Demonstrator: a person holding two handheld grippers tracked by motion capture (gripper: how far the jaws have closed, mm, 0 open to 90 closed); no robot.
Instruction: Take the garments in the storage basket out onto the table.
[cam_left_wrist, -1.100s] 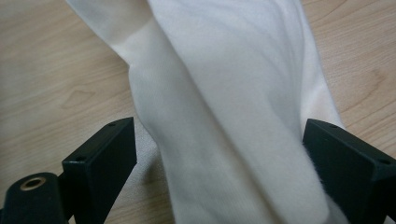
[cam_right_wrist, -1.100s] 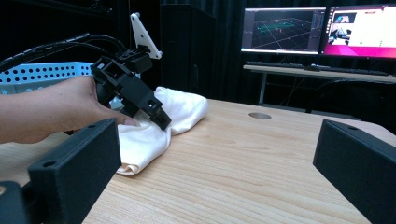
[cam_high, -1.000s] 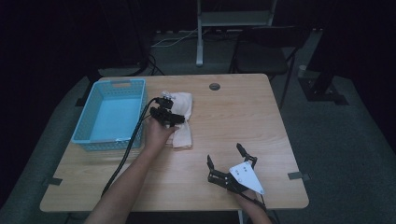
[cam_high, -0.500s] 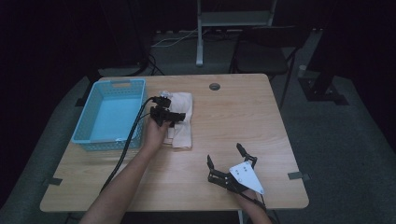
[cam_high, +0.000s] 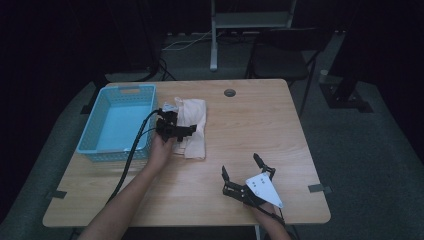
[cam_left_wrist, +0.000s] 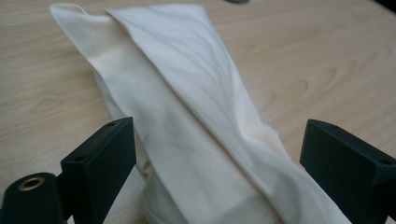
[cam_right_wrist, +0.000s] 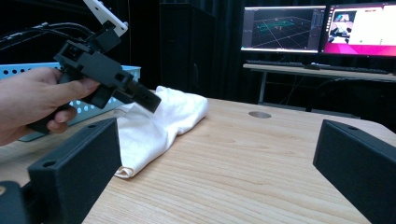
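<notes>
A cream cloth (cam_high: 194, 125) lies crumpled on the wooden table (cam_high: 250, 125), just right of a light blue basket (cam_high: 120, 122). My left gripper (cam_high: 176, 128) hovers over the cloth's left side, held in a hand. Its jaws stand open in the left gripper view (cam_left_wrist: 224, 154), with the folded cloth (cam_left_wrist: 187, 93) running beneath and between them, untouched by either pad. My right gripper (cam_high: 241, 166) rests open near the table's front edge, pointing toward the cloth. The right gripper view (cam_right_wrist: 215, 158) has bare wood between its jaws, and the cloth (cam_right_wrist: 163, 116) and the left gripper (cam_right_wrist: 107, 70) farther off.
The basket looks empty and sits at the table's left side. A round cable hole (cam_high: 229, 92) is near the far edge. Behind the table stand a chair (cam_high: 280, 55) and, in the right gripper view, monitors (cam_right_wrist: 285, 28) on another desk.
The left hand and its gripper have shifted a little over the cloth and risen slightly. The cloth and the right gripper have stayed where they were.
</notes>
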